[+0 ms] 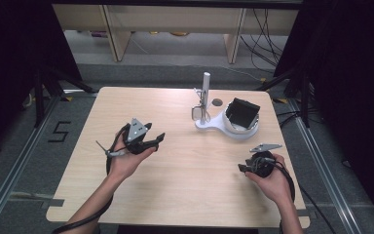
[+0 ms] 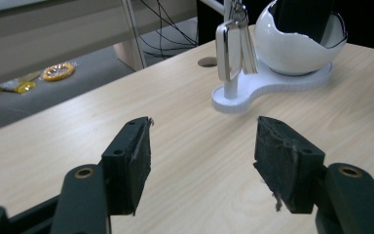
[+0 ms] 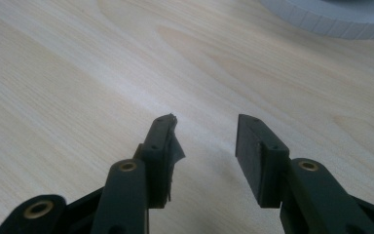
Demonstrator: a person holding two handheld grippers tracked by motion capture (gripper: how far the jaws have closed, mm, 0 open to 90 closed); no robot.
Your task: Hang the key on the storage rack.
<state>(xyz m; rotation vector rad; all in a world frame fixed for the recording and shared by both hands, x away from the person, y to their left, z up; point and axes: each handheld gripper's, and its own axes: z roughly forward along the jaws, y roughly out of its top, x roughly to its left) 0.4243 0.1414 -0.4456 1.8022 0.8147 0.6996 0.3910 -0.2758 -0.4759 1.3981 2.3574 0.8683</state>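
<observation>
Two grippers are sitting in my hands right now, both over the bare wood of the table (image 1: 175, 195). I'm holding the left gripper (image 1: 157, 140) out over the left half of the tabletop, jaws spread wide with nothing between them; in the left gripper view it's pointing at the white stand (image 2: 268, 87) a good way ahead. I'm keeping the right gripper (image 1: 242, 168) low near the right front corner, jaws parted a bit less than the other pair and also gripping nothing, just wood grain showing in the gap in the right gripper view, with the stand's white base (image 3: 331, 17) peeking in at the far edge.

That stand is sitting on the far right part of the table: a flat white base, a thin upright post (image 1: 205, 92) with a keyring (image 2: 233, 46) hanging on it, tag and metal bits dangling against the post, and beside the post a round white cup (image 2: 297, 48) with a black block (image 1: 242, 113) sticking out of it at a tilt. Both grippers are well apart from the stand, and the right one is the nearer of the two
</observation>
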